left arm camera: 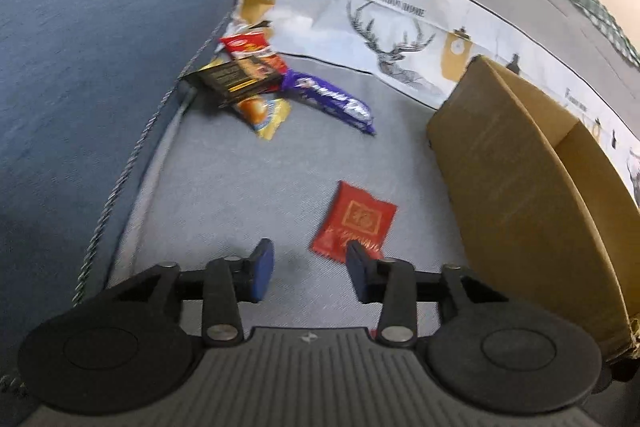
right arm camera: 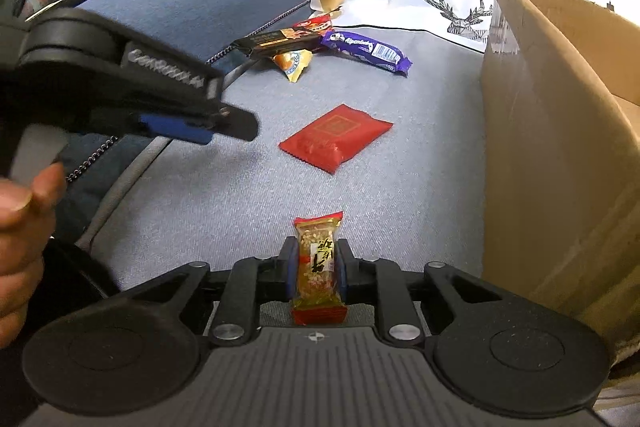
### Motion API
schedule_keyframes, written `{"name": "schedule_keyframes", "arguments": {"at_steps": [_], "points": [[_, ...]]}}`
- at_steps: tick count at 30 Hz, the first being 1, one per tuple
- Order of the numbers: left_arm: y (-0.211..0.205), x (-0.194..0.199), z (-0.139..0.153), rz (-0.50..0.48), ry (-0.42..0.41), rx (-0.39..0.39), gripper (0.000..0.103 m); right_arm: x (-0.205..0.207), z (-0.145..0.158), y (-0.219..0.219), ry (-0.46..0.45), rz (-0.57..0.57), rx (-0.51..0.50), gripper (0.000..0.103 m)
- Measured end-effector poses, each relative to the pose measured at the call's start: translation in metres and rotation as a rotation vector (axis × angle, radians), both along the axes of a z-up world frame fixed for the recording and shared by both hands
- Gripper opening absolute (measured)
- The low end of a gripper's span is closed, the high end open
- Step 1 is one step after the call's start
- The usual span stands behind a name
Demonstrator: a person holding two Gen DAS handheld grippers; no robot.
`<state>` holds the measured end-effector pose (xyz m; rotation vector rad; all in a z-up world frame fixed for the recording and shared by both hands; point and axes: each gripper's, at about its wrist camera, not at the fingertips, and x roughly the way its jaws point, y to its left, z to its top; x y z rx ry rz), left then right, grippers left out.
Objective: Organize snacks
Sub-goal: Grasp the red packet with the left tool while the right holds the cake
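My left gripper [left arm camera: 310, 257] is open and empty, low over the grey sofa seat [left arm camera: 224, 187], just short of a red snack packet [left arm camera: 356, 221]. It also shows from the side in the right wrist view [right arm camera: 224, 125]. My right gripper [right arm camera: 318, 259] is shut on a clear-wrapped nut bar with red ends [right arm camera: 319, 267]. The red packet [right arm camera: 334, 137] lies ahead of it. Further back lie a purple bar [right arm camera: 366, 51], a black-and-gold bar [right arm camera: 276, 43], a yellow packet [right arm camera: 294, 65] and a red packet [right arm camera: 314, 25]. The same pile shows in the left wrist view [left arm camera: 256, 83].
An open cardboard box [right arm camera: 560, 147] stands at the right, also in the left wrist view [left arm camera: 520, 187]. A blue cushion [left arm camera: 100, 67] borders the seat on the left. A white deer-print cloth [left arm camera: 380, 19] covers the sofa back.
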<state>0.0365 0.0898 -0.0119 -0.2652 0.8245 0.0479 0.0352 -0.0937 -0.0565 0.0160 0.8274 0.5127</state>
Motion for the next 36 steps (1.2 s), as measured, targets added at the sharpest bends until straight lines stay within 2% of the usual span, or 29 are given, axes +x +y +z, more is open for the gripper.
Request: {"name": "schedule_keyframes", "arguments": {"at_steps": [2, 4, 6, 11, 14, 15, 16, 18, 22, 25, 29, 32, 36], "points": [[-0.01, 0.007, -0.002, -0.046, -0.027, 0.039, 0.057, 0.001, 0.0, 0.0, 0.0, 0.004, -0.005, 0.021], [-0.02, 0.015, -0.006, -0.098, -0.056, 0.083, 0.073, 0.001, -0.001, 0.0, 0.003, 0.008, -0.008, 0.021], [-0.031, 0.025, -0.014, -0.136, -0.065, 0.127, 0.082, 0.001, -0.001, 0.001, 0.004, 0.009, -0.011, 0.021], [-0.045, 0.049, -0.038, -0.162, -0.032, 0.201, 0.085, 0.002, -0.001, 0.002, 0.006, 0.019, -0.02, 0.022], [-0.054, 0.052, -0.045, -0.182, -0.033, 0.254, 0.078, 0.003, -0.001, 0.003, 0.002, 0.029, -0.027, 0.022], [-0.057, 0.05, -0.046, -0.196, -0.039, 0.276, 0.069, 0.002, -0.001, 0.003, 0.002, 0.03, -0.028, 0.022], [-0.059, 0.049, -0.045, -0.214, -0.048, 0.281, 0.054, 0.003, -0.001, 0.003, 0.002, 0.03, -0.028, 0.022], [-0.062, 0.046, -0.044, -0.241, -0.053, 0.283, 0.05, 0.003, -0.002, 0.003, -0.002, 0.033, -0.03, 0.022], [-0.051, 0.043, -0.032, -0.22, -0.013, 0.23, 0.048, 0.004, -0.002, 0.004, -0.007, 0.028, -0.031, 0.022], [-0.036, 0.035, -0.021, -0.176, 0.057, 0.179, 0.048, 0.002, -0.001, 0.003, -0.01, 0.021, -0.029, 0.021], [-0.021, 0.02, -0.016, -0.152, 0.131, 0.154, 0.049, -0.001, 0.003, 0.003, -0.032, -0.003, -0.019, 0.019], [-0.012, 0.01, -0.014, -0.126, 0.135, 0.1, 0.05, 0.0, 0.004, 0.003, -0.034, -0.01, -0.017, 0.02], [-0.017, 0.009, -0.018, -0.133, 0.142, 0.109, 0.05, -0.001, -0.001, 0.005, -0.016, 0.001, -0.045, 0.021]]}}
